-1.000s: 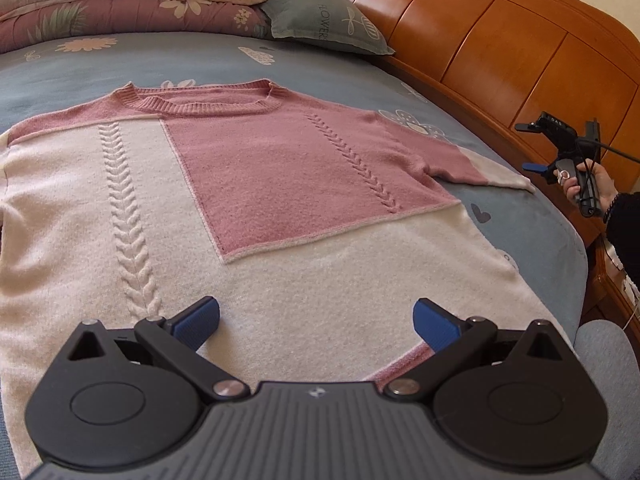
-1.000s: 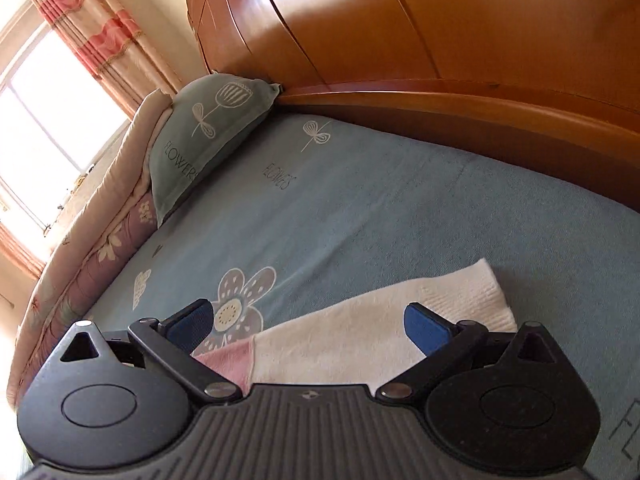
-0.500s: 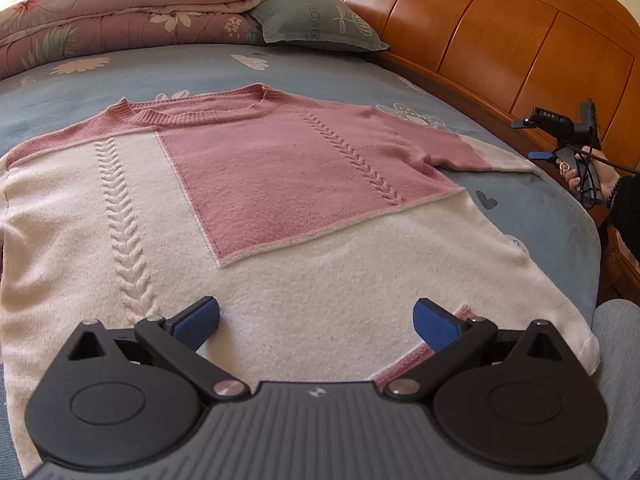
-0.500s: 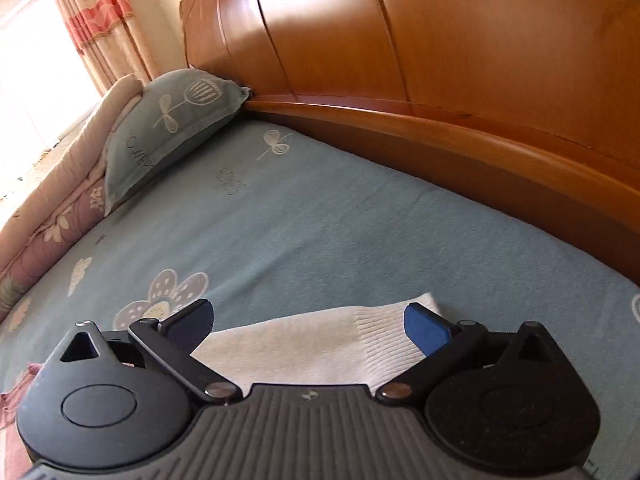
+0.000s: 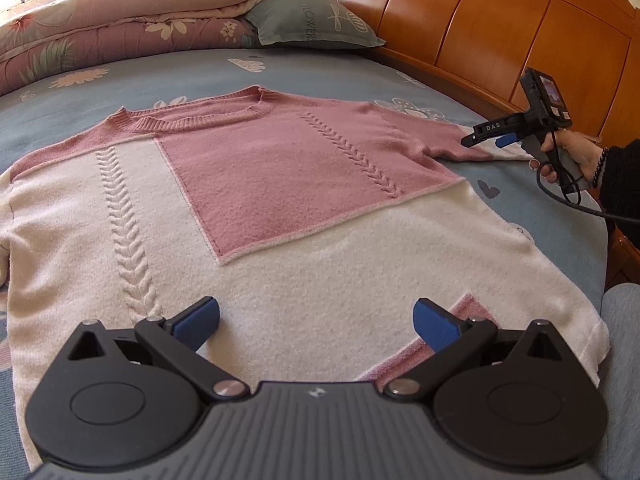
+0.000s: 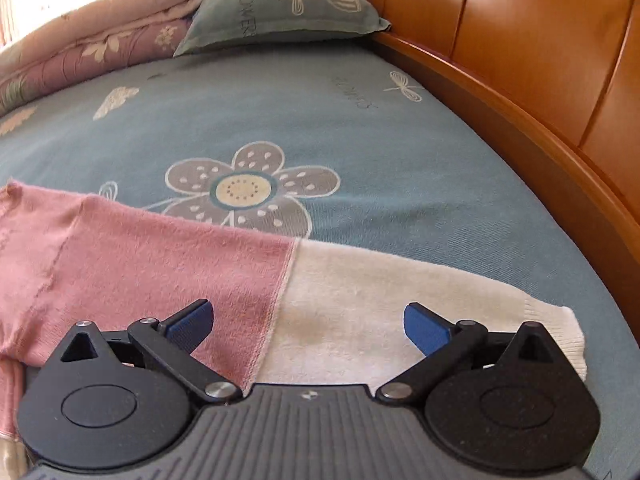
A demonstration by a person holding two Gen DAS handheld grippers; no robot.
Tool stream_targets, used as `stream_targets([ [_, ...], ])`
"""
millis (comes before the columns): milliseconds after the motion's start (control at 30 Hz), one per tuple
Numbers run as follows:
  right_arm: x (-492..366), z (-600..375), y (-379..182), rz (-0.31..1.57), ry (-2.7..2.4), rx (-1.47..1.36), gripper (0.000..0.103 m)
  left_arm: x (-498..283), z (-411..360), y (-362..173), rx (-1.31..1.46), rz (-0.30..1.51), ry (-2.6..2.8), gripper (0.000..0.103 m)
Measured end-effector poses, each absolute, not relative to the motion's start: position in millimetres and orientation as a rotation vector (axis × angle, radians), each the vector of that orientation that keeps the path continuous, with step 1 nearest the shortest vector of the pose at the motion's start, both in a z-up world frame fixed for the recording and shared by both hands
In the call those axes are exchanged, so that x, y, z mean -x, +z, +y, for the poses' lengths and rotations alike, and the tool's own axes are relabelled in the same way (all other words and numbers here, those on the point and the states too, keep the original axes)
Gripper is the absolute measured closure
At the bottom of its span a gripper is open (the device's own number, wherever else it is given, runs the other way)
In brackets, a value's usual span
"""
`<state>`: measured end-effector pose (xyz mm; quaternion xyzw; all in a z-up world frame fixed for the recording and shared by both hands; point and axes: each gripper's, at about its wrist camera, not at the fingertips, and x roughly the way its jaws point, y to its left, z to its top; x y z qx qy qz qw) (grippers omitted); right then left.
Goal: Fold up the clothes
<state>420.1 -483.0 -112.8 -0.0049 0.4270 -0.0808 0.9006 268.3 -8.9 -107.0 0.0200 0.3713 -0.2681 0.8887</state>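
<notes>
Pink-and-cream cable-knit sweater (image 5: 280, 200) flat; its sleeve (image 6: 320, 292) runs crosswise just ahead of right gripper (image 6: 308, 322), spread wide, empty. Left gripper (image 5: 316, 320) wide at hem.

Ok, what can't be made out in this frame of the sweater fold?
- Sweater left sleeve: cut off by the left wrist view's left edge.
- Sweater hem: hidden behind the left hand-held gripper body.
- Near edge of the right sleeve: covered by the right hand-held gripper in its own view.
- Pillow lettering: too small to read fully.
</notes>
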Motion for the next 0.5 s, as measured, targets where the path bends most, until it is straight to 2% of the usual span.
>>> stream_targets([
  [100, -409.5, -492.3, -119.6, 0.801, -0.181, -0.071, 0.0, -265.6, -10.0, -106.2, -0.058, 0.763, -0.56, 0.001],
  [200, -407.9, -489.9, -119.7, 0.808, -0.171, -0.032, 0.0, -266.6, -5.8, -104.9, -0.025, 0.764, -0.567, 0.001],
  [267, -414.9, -490.6, -108.6, 0.882, -0.201, -0.071, 0.0, -267.6, -2.2, -102.5, -0.003, 0.761, -0.554, 0.001],
  [500, -364.5, -429.9, -47.9, 0.833, 0.023, -0.069, 0.0, -267.8, 7.2, -94.1, 0.013, 0.751, -0.487, 0.001],
])
